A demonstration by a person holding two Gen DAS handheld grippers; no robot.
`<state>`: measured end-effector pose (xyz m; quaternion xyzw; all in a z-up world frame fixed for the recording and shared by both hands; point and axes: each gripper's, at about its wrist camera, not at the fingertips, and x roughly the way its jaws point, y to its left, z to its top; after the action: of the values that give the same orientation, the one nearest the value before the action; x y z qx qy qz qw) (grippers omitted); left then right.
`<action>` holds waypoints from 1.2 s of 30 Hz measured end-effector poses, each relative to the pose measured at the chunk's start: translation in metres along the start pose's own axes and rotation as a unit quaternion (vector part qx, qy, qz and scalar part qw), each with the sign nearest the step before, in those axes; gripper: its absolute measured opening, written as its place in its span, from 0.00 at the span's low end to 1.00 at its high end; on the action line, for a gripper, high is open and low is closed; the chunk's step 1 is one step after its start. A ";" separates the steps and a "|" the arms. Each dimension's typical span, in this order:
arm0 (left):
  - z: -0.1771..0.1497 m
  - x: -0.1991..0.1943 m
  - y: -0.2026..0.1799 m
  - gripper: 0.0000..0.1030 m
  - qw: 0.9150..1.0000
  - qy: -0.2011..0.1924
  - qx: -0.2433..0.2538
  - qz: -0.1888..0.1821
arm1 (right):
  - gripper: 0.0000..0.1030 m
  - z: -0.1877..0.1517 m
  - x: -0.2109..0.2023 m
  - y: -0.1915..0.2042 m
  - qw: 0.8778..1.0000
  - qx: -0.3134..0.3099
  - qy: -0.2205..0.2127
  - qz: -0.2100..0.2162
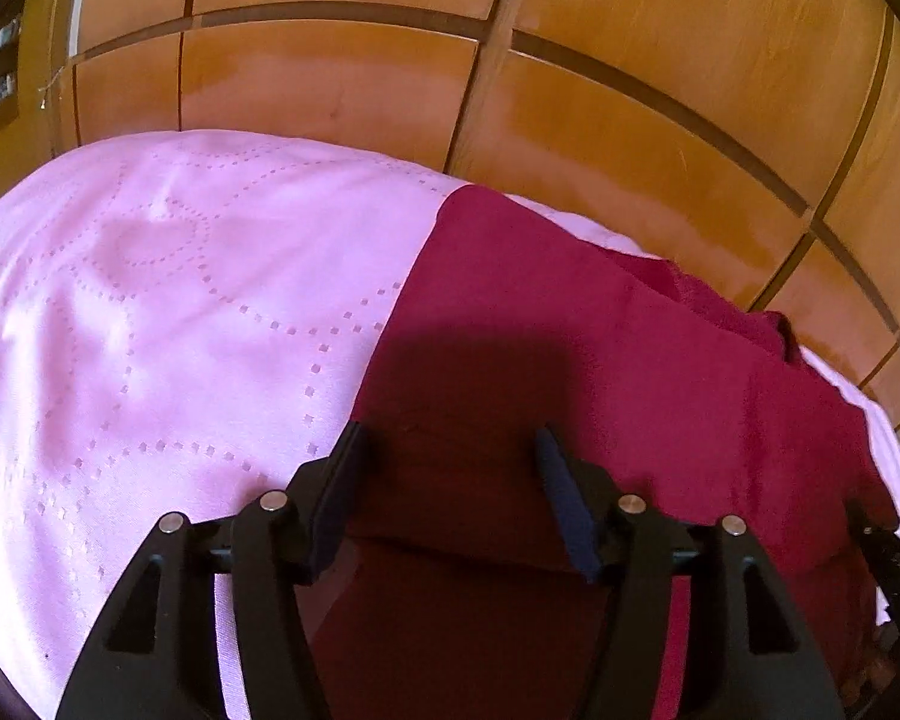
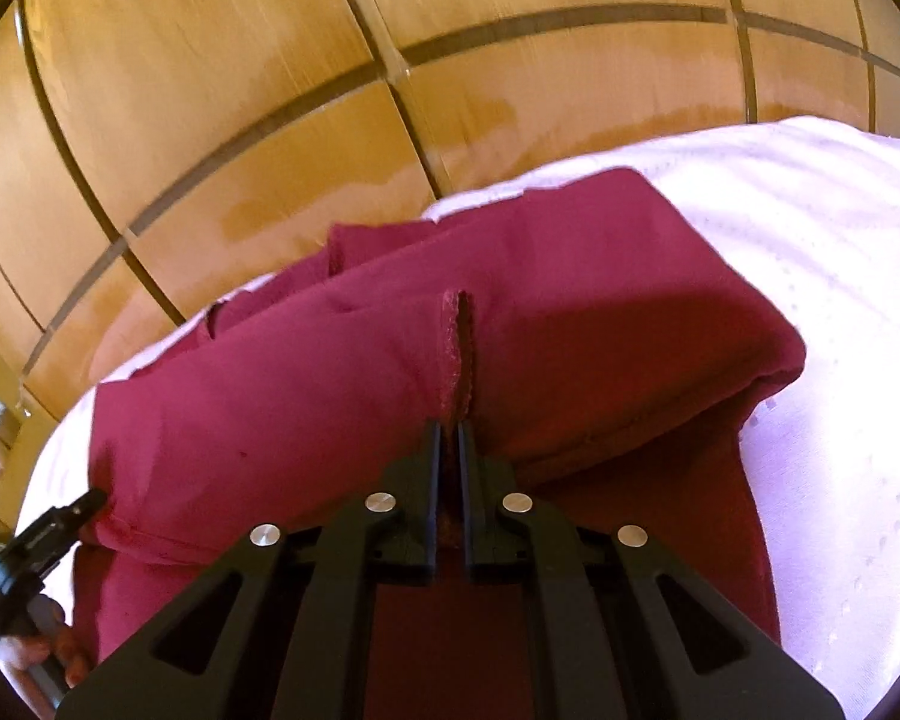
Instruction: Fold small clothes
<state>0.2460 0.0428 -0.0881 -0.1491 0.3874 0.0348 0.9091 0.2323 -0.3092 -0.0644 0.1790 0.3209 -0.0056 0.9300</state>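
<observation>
Garment, dark red, lies on a pink bedcover in front of wooden wardrobe doors; the surface reads as a bed. Right claw is clamped on a raised pinch of the cloth's edge, jaws together with fabric between them, and a folded-over layer hangs from that grip toward the right side of the right wrist view. Left claw stands apart with nothing between the pads, poised above the garment's near left portion. In the left wrist view the cloth's long axis runs from beneath the claw away to the right, toward the wardrobe. Judgement: the left claw is nearer the free left edge, directly below and slightly left of it, so the next grasp falls to that side.
</observation>
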 end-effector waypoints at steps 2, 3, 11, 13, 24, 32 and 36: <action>0.002 -0.003 0.000 0.58 1.000 0.005 0.002 -0.004 | 0.05 0.000 -0.002 -0.001 1.000 0.002 -0.002 0.003; 0.004 -0.004 -0.003 0.60 1.000 0.005 0.004 -0.006 | 0.05 -0.001 -0.002 -0.002 1.000 0.005 -0.003 0.006; 0.023 -0.043 -0.028 0.68 0.996 -0.071 0.025 -0.041 | 0.52 0.017 -0.050 0.018 0.996 -0.025 -0.087 0.014; 0.032 -0.029 -0.042 0.68 0.997 -0.058 0.042 -0.042 | 0.52 0.023 -0.040 0.037 0.996 -0.061 -0.058 0.041; 0.043 0.047 -0.019 0.69 0.999 0.022 0.047 0.000 | 0.52 0.041 0.048 0.087 0.984 -0.168 0.047 0.020; 0.041 0.051 -0.017 0.72 0.998 0.021 0.057 0.003 | 0.55 0.033 0.071 0.084 0.983 -0.178 0.043 -0.009; 0.039 0.050 -0.022 0.76 0.997 0.022 0.070 0.009 | 0.56 0.030 0.069 0.086 0.982 -0.186 0.035 -0.017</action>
<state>0.3121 0.0307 -0.0928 -0.0828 0.4102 0.0124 0.9081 0.3158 -0.2313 -0.0561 -0.0028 0.3516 0.0445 0.9351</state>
